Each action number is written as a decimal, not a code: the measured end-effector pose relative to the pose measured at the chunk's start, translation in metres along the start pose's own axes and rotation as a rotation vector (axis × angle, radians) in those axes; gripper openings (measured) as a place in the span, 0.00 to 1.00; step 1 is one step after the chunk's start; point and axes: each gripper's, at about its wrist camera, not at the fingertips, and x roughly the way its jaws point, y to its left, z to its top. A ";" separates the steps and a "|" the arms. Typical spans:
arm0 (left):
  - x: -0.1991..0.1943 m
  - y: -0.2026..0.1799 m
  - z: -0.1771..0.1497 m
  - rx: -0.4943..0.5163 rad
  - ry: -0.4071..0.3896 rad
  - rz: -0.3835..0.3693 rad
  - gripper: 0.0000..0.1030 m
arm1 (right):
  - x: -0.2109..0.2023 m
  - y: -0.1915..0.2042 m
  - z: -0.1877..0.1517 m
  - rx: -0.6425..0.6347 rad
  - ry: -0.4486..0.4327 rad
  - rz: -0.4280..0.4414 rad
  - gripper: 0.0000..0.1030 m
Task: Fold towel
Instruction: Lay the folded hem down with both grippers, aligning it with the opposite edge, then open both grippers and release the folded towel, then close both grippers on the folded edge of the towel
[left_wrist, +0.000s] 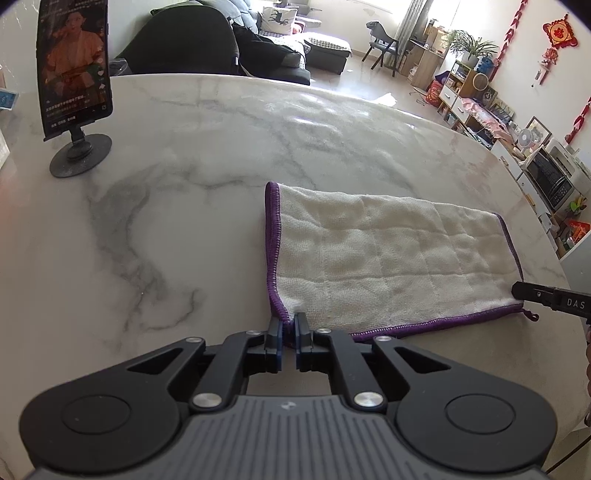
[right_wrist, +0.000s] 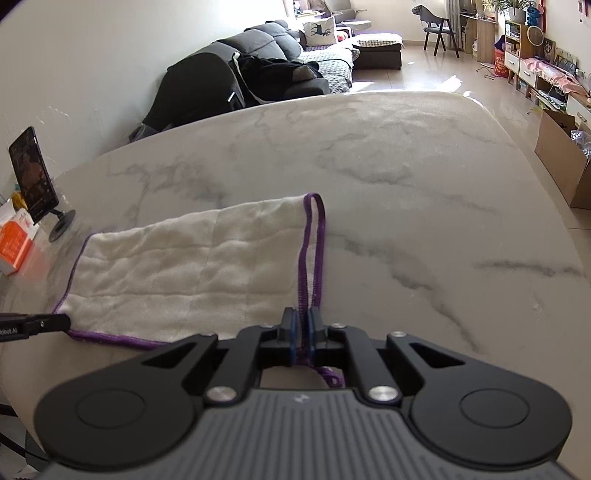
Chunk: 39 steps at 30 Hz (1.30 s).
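Observation:
A white towel with purple stitched edges lies folded in half on the marble table. My left gripper is shut on the towel's near left corner. My right gripper is shut on the near right corner, with purple hem and a loop between its fingers. The towel stretches flat between the two grippers. The right gripper shows in the left wrist view at the towel's right corner. The left gripper shows in the right wrist view at the left corner.
A phone on a round black stand stands at the table's far left, also in the right wrist view. An orange box lies near it. A dark chair stands behind the table. A cardboard box sits on the floor right.

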 end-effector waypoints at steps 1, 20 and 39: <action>0.000 0.000 0.000 0.005 -0.002 0.005 0.15 | 0.000 0.000 0.000 -0.003 -0.001 -0.005 0.14; -0.017 -0.010 0.017 0.075 -0.154 0.048 0.51 | -0.010 0.004 0.013 -0.048 -0.093 -0.053 0.35; 0.022 -0.042 0.037 0.182 -0.212 -0.009 0.30 | 0.017 0.049 0.032 -0.207 -0.130 -0.015 0.09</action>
